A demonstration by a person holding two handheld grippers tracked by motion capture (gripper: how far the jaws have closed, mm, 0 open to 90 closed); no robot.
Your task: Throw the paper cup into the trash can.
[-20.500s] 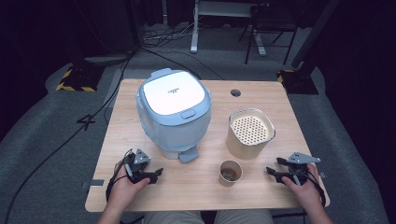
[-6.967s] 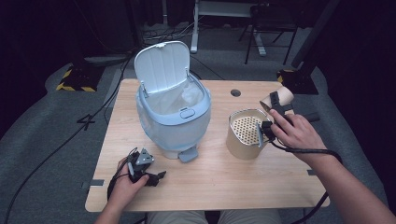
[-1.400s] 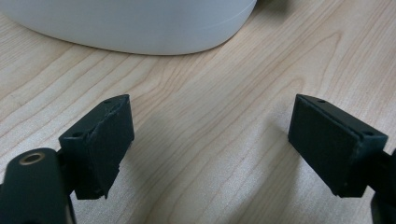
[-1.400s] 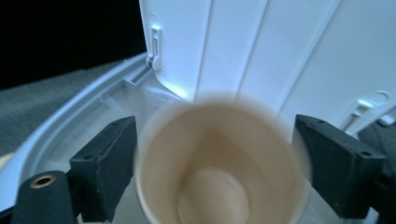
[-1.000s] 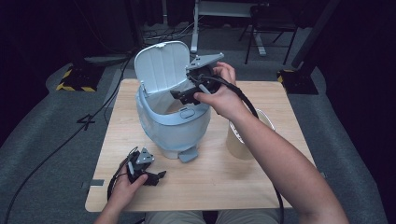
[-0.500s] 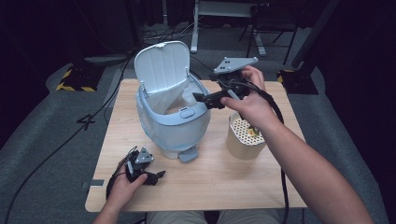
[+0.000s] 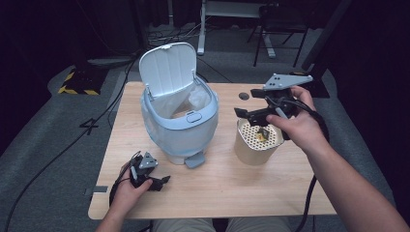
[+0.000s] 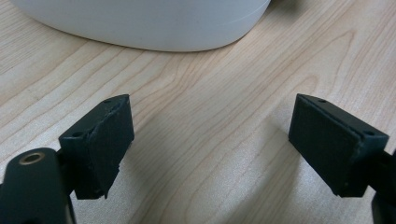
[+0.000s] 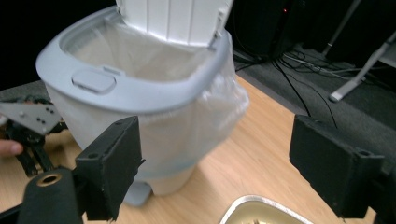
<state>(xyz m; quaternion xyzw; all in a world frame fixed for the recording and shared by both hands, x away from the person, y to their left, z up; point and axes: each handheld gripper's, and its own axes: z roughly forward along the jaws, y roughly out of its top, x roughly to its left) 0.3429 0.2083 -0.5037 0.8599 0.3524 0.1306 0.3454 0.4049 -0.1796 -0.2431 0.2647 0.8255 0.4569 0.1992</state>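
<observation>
The right gripper (image 7: 247, 114) hung empty, jaws wide though lately narrowing, above the perforated basket (image 7: 257, 142). The open bin (image 7: 180, 121) stood beside it. Judged next: descend and grasp the scrap inside; the left gripper (image 7: 162, 181) rested wide apart.

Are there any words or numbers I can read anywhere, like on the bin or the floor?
"4": a big white sign on the grey floor left of the wooden table; it reads like this digit, though I am not sure.
No writing shows on the pale blue plastic bin with its open lid.
No writing shows on the beige perforated container.
</observation>
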